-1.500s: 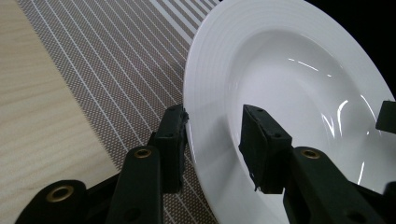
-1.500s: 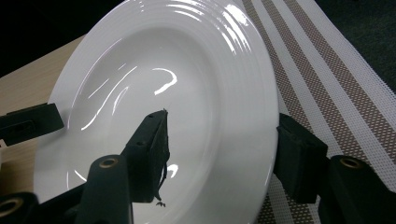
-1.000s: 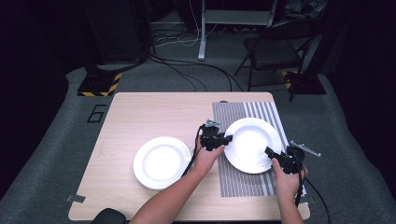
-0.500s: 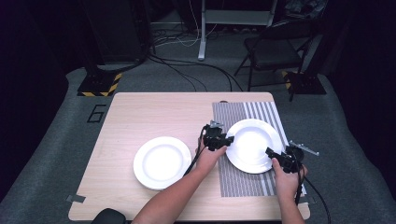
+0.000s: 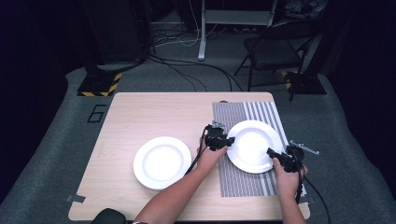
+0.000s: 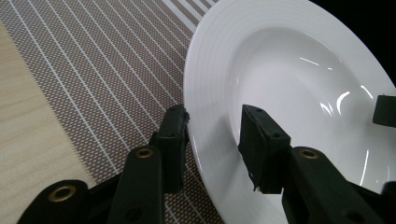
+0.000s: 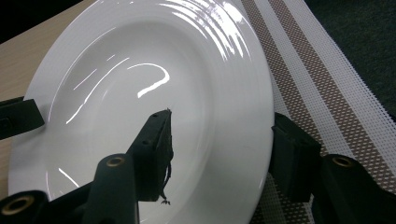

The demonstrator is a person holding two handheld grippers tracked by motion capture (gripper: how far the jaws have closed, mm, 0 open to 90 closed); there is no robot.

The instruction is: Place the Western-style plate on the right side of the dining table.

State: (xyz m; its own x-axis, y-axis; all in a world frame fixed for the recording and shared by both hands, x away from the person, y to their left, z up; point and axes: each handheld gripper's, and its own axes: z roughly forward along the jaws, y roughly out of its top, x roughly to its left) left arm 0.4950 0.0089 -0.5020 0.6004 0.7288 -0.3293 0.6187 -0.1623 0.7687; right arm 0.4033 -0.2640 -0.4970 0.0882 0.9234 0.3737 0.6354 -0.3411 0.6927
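A white deep plate (image 5: 252, 146) lies on a striped placemat (image 5: 243, 182) at the right of the wooden table (image 5: 140, 112). My left gripper (image 5: 218, 140) is at the plate's left rim. In the left gripper view the plate (image 6: 299, 93) has its rim between the jaws of that gripper (image 6: 212, 121), one jaw outside over the placemat (image 6: 93, 60) and one over the bowl, still open. My right gripper (image 5: 280, 156) is at the plate's near right rim. In the right gripper view this gripper (image 7: 223, 120) straddles the rim of the plate (image 7: 140, 84) with a wide gap, open.
A second white plate (image 5: 162, 162) sits on bare wood at the left centre. The placemat (image 7: 317, 60) reaches close to the table's right edge. Behind the table, a folding chair (image 5: 275, 51) and cables lie on the dark floor.
Both hands have shifted only slightly at the plate's rim. The plate itself stays in about the same place.
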